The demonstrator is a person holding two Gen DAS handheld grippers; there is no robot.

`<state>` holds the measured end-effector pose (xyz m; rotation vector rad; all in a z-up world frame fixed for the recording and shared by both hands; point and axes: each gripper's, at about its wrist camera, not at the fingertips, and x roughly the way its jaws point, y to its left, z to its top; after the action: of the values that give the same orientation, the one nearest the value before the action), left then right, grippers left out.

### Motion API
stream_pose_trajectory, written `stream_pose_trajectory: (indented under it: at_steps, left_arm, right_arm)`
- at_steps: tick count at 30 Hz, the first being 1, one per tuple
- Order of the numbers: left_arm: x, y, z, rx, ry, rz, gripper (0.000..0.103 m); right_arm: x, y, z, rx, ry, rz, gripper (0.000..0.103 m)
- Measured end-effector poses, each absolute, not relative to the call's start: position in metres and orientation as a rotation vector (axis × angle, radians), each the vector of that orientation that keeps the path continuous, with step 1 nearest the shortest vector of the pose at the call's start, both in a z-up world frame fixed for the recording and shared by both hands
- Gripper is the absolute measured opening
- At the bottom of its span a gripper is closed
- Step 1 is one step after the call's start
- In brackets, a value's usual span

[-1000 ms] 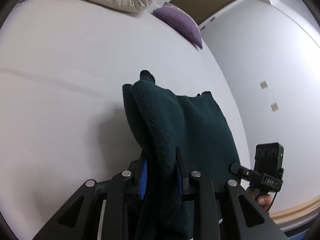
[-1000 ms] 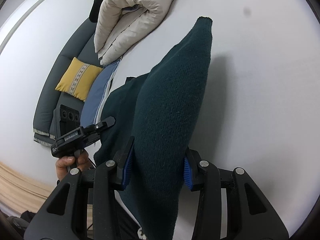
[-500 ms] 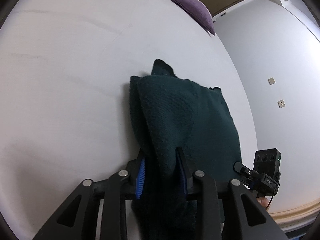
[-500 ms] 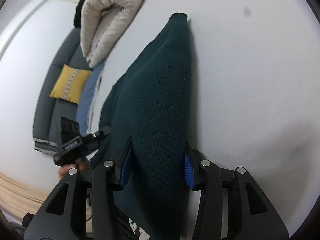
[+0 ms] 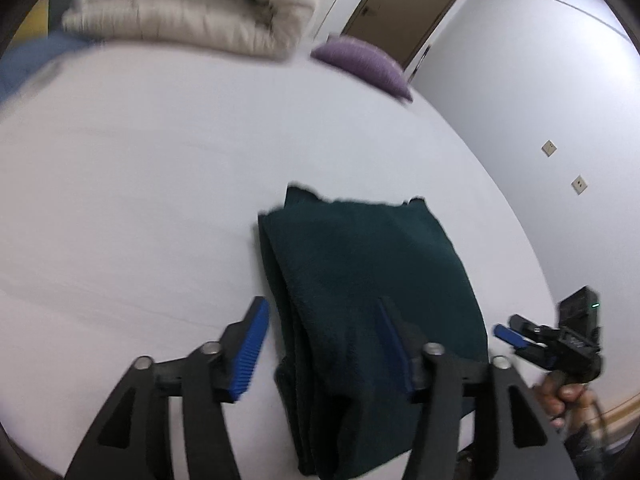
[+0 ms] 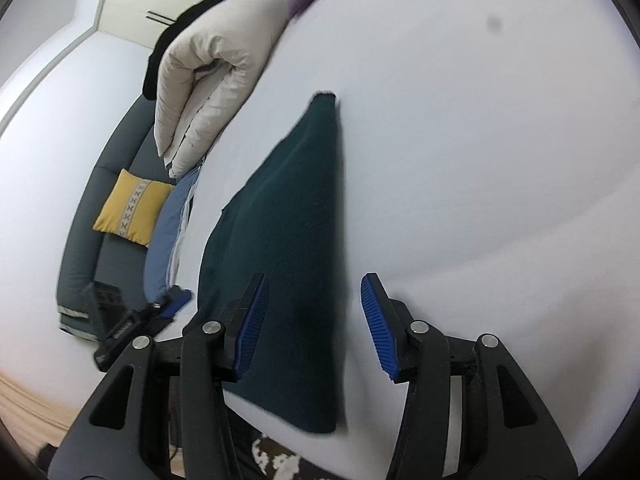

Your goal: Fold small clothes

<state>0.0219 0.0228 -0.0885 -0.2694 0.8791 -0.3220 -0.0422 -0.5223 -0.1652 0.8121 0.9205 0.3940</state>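
A dark green knit garment (image 5: 360, 280) lies folded flat on the white bed, near its front edge; it also shows in the right wrist view (image 6: 292, 248). My left gripper (image 5: 324, 344) is open just above the garment's near left part, holding nothing. My right gripper (image 6: 314, 320) is open over the garment's near right edge, holding nothing. The right gripper also shows at the right of the left wrist view (image 5: 508, 334), and the left gripper at the left of the right wrist view (image 6: 176, 300).
A folded cream duvet (image 5: 200, 12) and a purple pillow (image 5: 360, 60) lie at the far end of the white bed (image 5: 140, 180). A grey sofa (image 6: 104, 208) with a yellow cushion (image 6: 132, 208) stands beside the bed. A blue cloth (image 6: 172, 232) lies at the bed's edge.
Both grippers lowered the garment onto the bed, then opened and let go of it. It now lies flat, and both grippers have drawn back a little.
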Motion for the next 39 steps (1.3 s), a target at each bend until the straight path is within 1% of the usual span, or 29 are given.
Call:
stream_pose_trajectory:
  at_steps: [1, 2, 3, 4, 5, 6, 7, 8, 10, 12, 13, 15, 16, 18, 20, 28, 39]
  left_arm:
    - [0.014, 0.02, -0.081, -0.244, 0.845, -0.307, 0.07]
    - [0.004, 0.016, -0.071, -0.211, 0.806, -0.289, 0.072]
    - [-0.004, 0.013, -0.065, -0.189, 0.776, -0.279, 0.078]
    - [-0.012, 0.011, -0.058, -0.167, 0.743, -0.266, 0.087]
    - [-0.023, 0.006, -0.05, -0.135, 0.697, -0.243, 0.091]
    - [-0.03, 0.003, -0.044, -0.111, 0.664, -0.222, 0.099]
    - [-0.037, -0.004, -0.038, -0.087, 0.633, -0.199, 0.103]
    - [-0.048, -0.01, -0.031, -0.054, 0.593, -0.176, 0.103]
    - [-0.061, -0.016, -0.023, -0.006, 0.543, -0.147, 0.103]
    - [-0.075, -0.026, -0.016, 0.058, 0.484, -0.086, 0.103]
    - [-0.08, -0.03, -0.013, 0.083, 0.461, -0.059, 0.103]
    - [-0.094, -0.037, -0.006, 0.131, 0.408, -0.002, 0.103]
    - [-0.101, -0.039, -0.001, 0.143, 0.39, 0.013, 0.103]
    - [-0.108, -0.044, 0.004, 0.149, 0.374, 0.038, 0.103]
    - [-0.109, -0.045, 0.006, 0.128, 0.405, 0.04, 0.103]
    - [-0.108, -0.033, 0.009, 0.021, 0.463, 0.01, 0.103]
    - [-0.107, -0.04, 0.003, 0.105, 0.513, 0.065, 0.103]
  right_arm:
    - [-0.046, -0.523, -0.157, 0.786, 0.913, 0.385, 0.047]
    - [-0.054, -0.522, -0.146, 0.744, 0.903, 0.367, 0.047]
    - [-0.059, -0.523, -0.137, 0.714, 0.892, 0.355, 0.048]
    - [-0.065, -0.521, -0.128, 0.684, 0.879, 0.345, 0.048]
    - [-0.07, -0.515, -0.114, 0.651, 0.859, 0.342, 0.048]
    - [-0.078, -0.514, -0.104, 0.63, 0.842, 0.342, 0.049]
    - [-0.083, -0.511, -0.094, 0.606, 0.825, 0.337, 0.053]
    - [-0.089, -0.506, -0.084, 0.573, 0.807, 0.323, 0.055]
    - [-0.098, -0.496, -0.064, 0.512, 0.775, 0.286, 0.065]
    - [-0.109, -0.486, -0.044, 0.46, 0.74, 0.261, 0.071]
    - [-0.115, -0.483, -0.037, 0.442, 0.726, 0.252, 0.076]
    - [-0.125, -0.472, -0.02, 0.377, 0.697, 0.214, 0.083]
    - [-0.13, -0.466, -0.013, 0.347, 0.689, 0.195, 0.084]
    - [-0.136, -0.452, 0.0, 0.281, 0.672, 0.157, 0.084]
    - [-0.143, -0.443, 0.007, 0.239, 0.667, 0.14, 0.085]
    - [-0.158, -0.42, 0.014, 0.125, 0.689, 0.09, 0.085]
    - [-0.15, -0.425, 0.002, 0.144, 0.724, 0.057, 0.085]
